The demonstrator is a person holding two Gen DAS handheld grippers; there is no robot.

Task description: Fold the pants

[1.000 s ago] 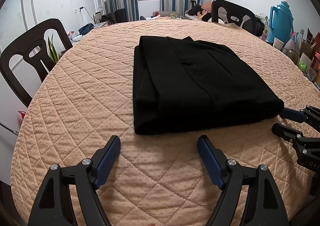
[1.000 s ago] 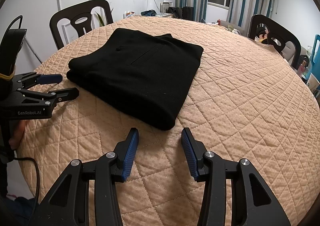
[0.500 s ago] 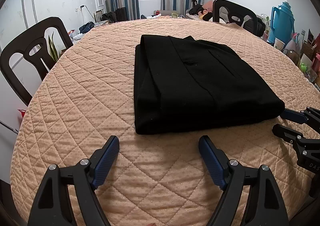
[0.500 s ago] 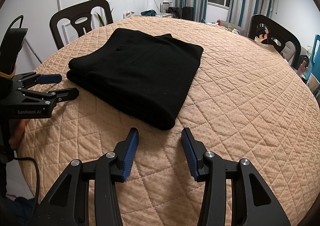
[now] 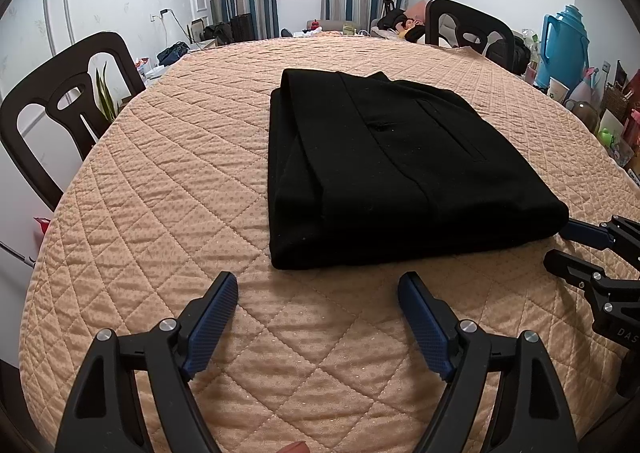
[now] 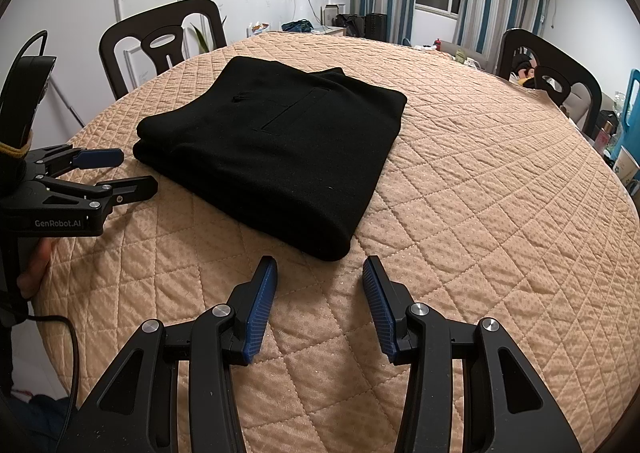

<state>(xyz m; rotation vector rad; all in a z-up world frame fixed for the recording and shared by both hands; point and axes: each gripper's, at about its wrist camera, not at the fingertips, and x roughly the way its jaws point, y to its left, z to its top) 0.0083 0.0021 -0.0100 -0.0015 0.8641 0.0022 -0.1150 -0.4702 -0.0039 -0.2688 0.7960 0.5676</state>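
Note:
The black pants (image 5: pixel 392 169) lie folded in a flat rectangular stack on the round table's quilted peach cover (image 5: pixel 168 181); they also show in the right wrist view (image 6: pixel 276 149). My left gripper (image 5: pixel 318 285) is open and empty, just short of the stack's near edge; from the right wrist view it (image 6: pixel 128 173) sits at the stack's left corner. My right gripper (image 6: pixel 320 273) is open and empty, just short of the stack's near corner; in the left wrist view it (image 5: pixel 560 249) sits at the stack's right corner.
Dark chairs (image 5: pixel 60 109) (image 5: pixel 472 33) (image 6: pixel 160 45) stand around the table. A blue thermos (image 5: pixel 564 41) and small items crowd a side surface at the right. The quilted cover (image 6: pixel 500 193) stretches to the right of the pants.
Both grippers stay open and empty near the stack. The left wrist view has shifted only slightly; the pants have not moved.

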